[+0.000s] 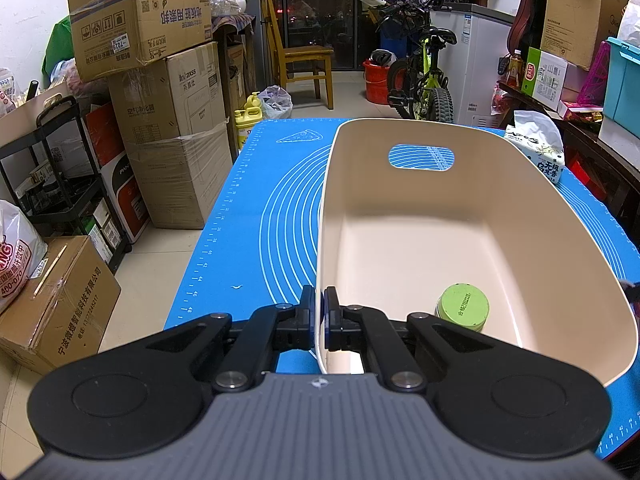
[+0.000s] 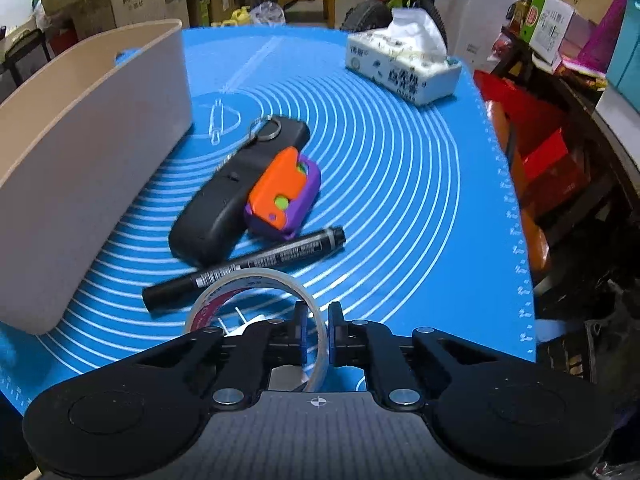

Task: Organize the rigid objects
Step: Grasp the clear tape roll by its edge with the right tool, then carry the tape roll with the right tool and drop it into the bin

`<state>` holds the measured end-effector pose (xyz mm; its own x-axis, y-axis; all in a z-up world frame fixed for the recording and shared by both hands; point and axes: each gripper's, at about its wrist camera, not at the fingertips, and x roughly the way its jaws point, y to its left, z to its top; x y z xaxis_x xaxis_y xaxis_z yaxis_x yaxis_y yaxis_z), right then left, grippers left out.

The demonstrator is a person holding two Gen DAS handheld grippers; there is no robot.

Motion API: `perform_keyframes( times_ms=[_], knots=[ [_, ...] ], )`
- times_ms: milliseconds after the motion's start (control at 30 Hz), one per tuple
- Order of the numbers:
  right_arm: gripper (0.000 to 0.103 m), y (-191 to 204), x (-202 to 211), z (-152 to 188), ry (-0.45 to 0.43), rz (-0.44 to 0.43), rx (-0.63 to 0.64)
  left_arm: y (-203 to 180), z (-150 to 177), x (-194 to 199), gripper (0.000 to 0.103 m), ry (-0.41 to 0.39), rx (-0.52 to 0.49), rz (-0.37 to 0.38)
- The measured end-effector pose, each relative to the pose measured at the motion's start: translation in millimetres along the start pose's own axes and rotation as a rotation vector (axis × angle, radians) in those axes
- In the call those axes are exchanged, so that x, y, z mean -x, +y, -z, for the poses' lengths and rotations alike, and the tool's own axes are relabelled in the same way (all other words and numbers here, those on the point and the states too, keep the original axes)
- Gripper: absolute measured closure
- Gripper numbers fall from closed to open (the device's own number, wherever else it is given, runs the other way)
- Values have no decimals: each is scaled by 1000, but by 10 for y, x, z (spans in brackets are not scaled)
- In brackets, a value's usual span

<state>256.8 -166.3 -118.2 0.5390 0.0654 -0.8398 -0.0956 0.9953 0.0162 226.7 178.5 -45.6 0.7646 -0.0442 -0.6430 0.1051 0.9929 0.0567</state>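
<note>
Left gripper (image 1: 319, 312) clamped on the near wall of the cream bin (image 1: 400, 136), one pad outside and one inside, steadying it on the blue mat (image 1: 248, 216). A green round tin (image 1: 463, 306) already lies on the bin floor near that corner, its lid printed with small characters too fine to read. Right gripper (image 2: 318, 330) astride the band of a clear tape roll (image 2: 256, 300), one finger inside the ring and one outside; the jaws stand narrow, seemingly closed on the tape. The roll sits on the mat just in front of a black marker (image 2: 244, 270), which lies just in front of a black case (image 2: 236, 196) with a key ring and an orange-and-purple toy (image 2: 284, 196); all are on the mat beside the bin, outside it. The step in hand appears to be picking up the tape; the next move likely calls for lifting it clear of the marker and carrying it over the bin's rim before release, while the left grip keeps the bin from sliding. Legible writing: the mat carries ruler numerals along its edge; a tissue pack (image 1: 536, 152) bears Chinese characters; a stacked carton (image 1: 176, 96) reads "Inraxss"; a floor carton (image 1: 60, 304) shows a Chinese company name.
</note>
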Motion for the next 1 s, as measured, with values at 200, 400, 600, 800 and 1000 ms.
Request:
perform_keyframes(
  times_ms=[200, 400, 600, 800, 1000],
  knots=[
    [87, 29, 190, -83, -69, 0, -3, -3, 1, 1, 98, 0, 0, 0],
    [87, 58, 363, -153, -131, 7, -7, 7, 0, -1, 98, 0, 0, 0],
    [87, 97, 594, -293, -215, 8, -23, 7, 0, -1, 98, 0, 0, 0],
    [87, 250, 829, -562, -305, 0, -32, 9, 3, 6, 98, 0, 1, 1],
    [87, 615, 931, -859, -354, -73, 9, 0, 2, 7, 98, -1, 2, 2]
  ],
)
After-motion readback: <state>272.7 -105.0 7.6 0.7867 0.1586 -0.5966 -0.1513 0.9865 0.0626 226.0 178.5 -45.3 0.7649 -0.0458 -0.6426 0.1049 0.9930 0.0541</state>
